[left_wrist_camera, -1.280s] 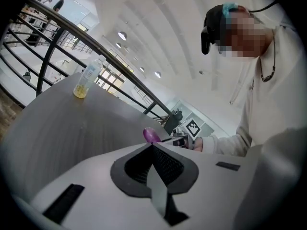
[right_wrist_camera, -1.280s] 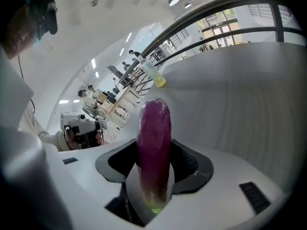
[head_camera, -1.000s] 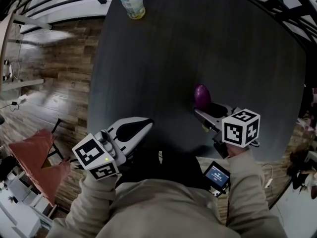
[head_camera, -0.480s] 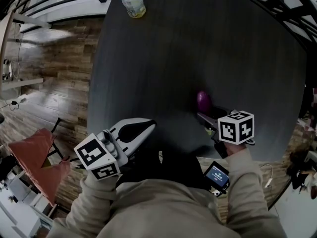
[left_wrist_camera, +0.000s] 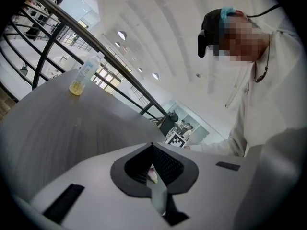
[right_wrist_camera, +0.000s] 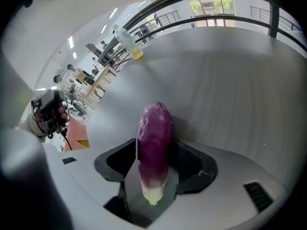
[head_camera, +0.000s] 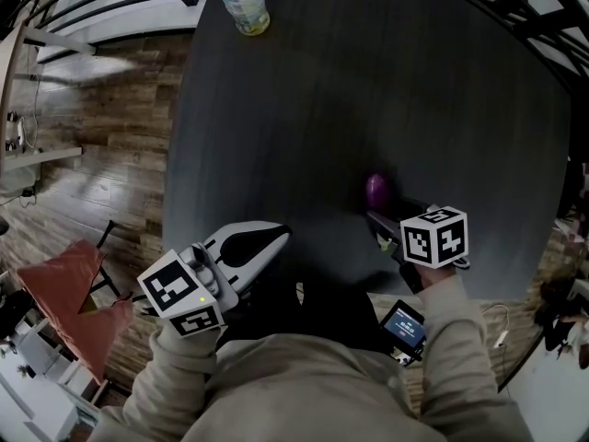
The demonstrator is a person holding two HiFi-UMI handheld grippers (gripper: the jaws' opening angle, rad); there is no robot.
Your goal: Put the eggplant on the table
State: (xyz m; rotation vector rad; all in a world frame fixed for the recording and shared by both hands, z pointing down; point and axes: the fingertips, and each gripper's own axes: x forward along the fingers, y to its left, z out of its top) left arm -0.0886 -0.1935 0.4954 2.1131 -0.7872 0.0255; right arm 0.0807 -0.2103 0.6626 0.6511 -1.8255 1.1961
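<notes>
A purple eggplant stands between the jaws of my right gripper, stem end toward the camera, low over the dark round table. The jaws are opening, and their pads still seem to touch the eggplant's sides. I cannot tell whether its far end rests on the tabletop. My left gripper hovers at the table's near edge, shut, with its jaws meeting at the tips and holding nothing.
A clear bottle of yellowish drink stands at the table's far edge. Railings run behind the table. A red chair sits on the wood floor at left. A small screen device hangs by my right arm.
My right gripper has sunk toward the tabletop with the eggplant and tipped more steeply downward. The left gripper has not moved.
</notes>
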